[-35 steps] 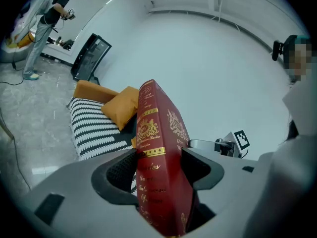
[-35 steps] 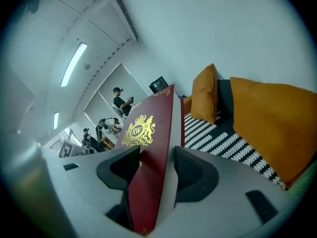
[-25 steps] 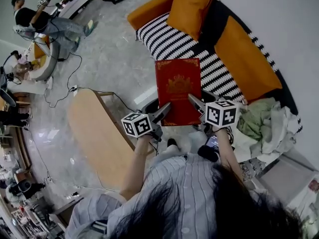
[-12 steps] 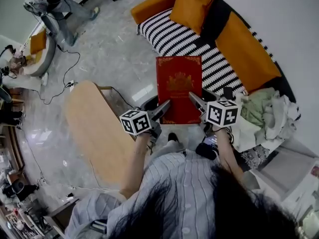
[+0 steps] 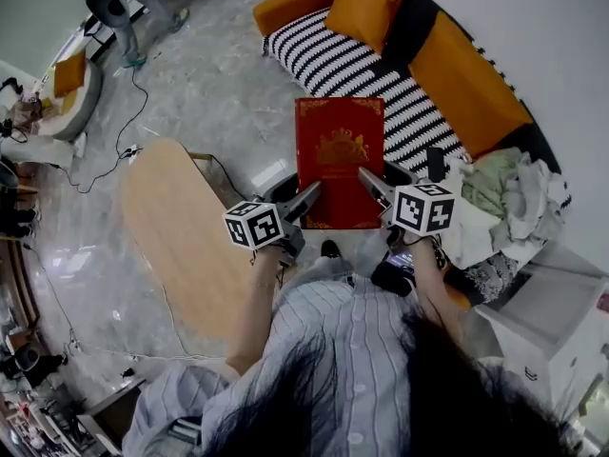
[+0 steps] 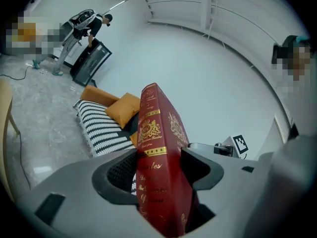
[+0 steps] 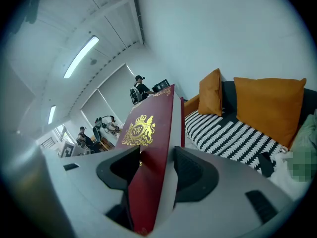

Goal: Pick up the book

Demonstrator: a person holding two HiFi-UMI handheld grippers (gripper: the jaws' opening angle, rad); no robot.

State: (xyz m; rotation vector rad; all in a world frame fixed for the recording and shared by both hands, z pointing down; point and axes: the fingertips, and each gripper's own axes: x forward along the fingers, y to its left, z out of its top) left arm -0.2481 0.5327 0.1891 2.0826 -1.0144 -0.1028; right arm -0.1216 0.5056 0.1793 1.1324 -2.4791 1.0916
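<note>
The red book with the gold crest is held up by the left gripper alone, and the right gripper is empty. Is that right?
Not quite. The right gripper is not empty: the right gripper view shows its jaws closed on the red book as well. The left gripper grips it too, so both grippers hold the book up.

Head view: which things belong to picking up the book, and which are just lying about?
In the job: red book; left hand-held gripper, jaws just closed further on it; right hand-held gripper, clamped on it.
Lying about: orange sofa, striped throw, wooden table, cloth pile.
</note>
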